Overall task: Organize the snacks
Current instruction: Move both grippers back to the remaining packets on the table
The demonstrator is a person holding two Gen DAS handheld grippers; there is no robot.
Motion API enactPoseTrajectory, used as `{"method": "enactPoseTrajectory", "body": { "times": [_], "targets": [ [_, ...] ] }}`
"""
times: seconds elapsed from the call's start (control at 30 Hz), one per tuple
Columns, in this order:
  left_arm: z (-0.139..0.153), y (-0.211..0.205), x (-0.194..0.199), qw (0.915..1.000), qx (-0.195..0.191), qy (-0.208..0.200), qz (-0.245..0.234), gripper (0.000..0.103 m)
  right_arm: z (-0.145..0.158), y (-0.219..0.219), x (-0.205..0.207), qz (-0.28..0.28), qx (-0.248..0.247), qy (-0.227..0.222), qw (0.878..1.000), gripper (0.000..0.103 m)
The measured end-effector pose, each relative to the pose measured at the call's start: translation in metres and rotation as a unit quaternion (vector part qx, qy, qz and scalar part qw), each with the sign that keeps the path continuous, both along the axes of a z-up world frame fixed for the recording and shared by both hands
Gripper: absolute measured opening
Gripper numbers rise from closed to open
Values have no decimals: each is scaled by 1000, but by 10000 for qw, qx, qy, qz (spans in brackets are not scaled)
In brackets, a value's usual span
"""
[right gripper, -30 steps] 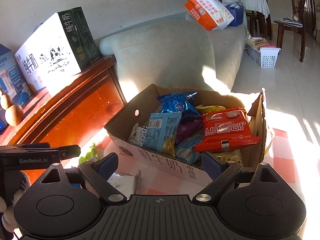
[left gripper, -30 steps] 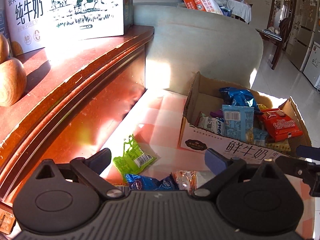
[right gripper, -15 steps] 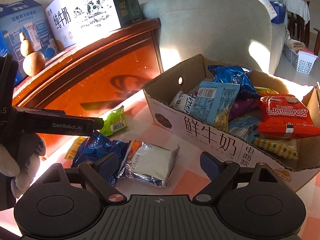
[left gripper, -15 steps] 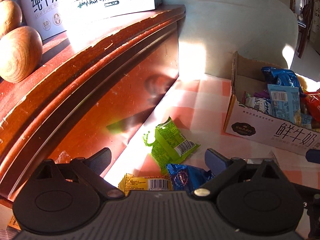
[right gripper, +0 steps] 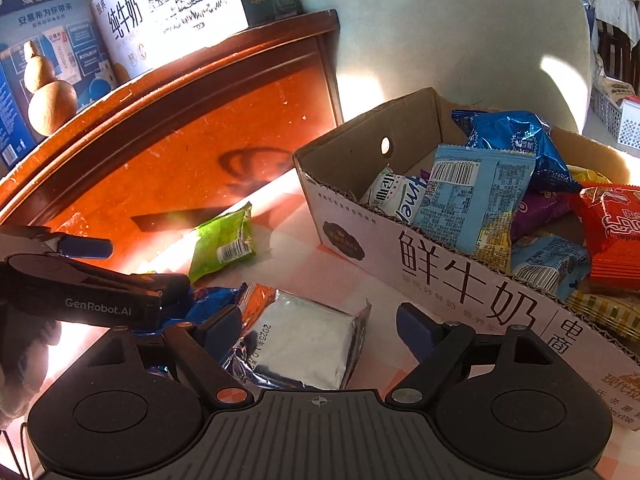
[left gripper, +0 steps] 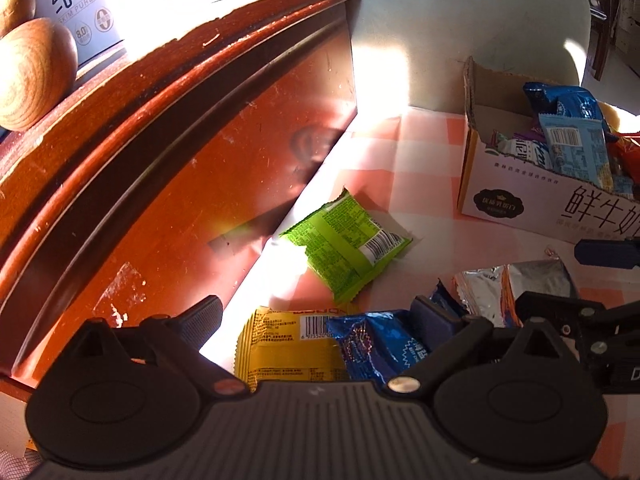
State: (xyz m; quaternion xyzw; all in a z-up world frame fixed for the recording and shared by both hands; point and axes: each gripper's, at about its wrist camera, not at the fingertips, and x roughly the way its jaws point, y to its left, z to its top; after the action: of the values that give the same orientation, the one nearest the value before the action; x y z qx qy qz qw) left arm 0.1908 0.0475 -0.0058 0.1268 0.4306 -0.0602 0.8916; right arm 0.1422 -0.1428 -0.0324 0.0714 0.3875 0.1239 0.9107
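Note:
Loose snack packets lie on the pink checked cloth: a green packet point(left gripper: 346, 242) point(right gripper: 222, 242), a yellow packet point(left gripper: 288, 344), a blue packet point(left gripper: 380, 346) and a silver foil packet point(right gripper: 304, 340) point(left gripper: 516, 280). A cardboard box point(right gripper: 460, 276) point(left gripper: 520, 204) on the right holds several packets. My left gripper point(left gripper: 316, 316) is open, low over the yellow and blue packets. My right gripper point(right gripper: 320, 324) is open, with the silver packet between its fingers. The left gripper also shows in the right wrist view point(right gripper: 96, 280).
A red wooden cabinet point(left gripper: 180, 152) stands close on the left, with milk cartons point(right gripper: 172, 12) and a wooden gourd point(right gripper: 50, 98) on top. A pale sofa back point(right gripper: 460, 40) rises behind the box.
Both grippers have swung left and down from the box toward the loose packets. The silver packet now sits between the right fingers; the yellow and blue packets lie under the left gripper.

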Motion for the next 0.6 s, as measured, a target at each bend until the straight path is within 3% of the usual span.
{"method": "enactPoseTrajectory", "body": {
  "times": [0.27,0.6],
  "targets": [
    [-1,5,-17,9995,72,98,-300,100,-5,16,-13,866,-118,325,9956,88],
    [2,11,-60,9938,18,449,-1016,99,-2,23,-65,1828,-515,858,9780,87]
  ]
}}
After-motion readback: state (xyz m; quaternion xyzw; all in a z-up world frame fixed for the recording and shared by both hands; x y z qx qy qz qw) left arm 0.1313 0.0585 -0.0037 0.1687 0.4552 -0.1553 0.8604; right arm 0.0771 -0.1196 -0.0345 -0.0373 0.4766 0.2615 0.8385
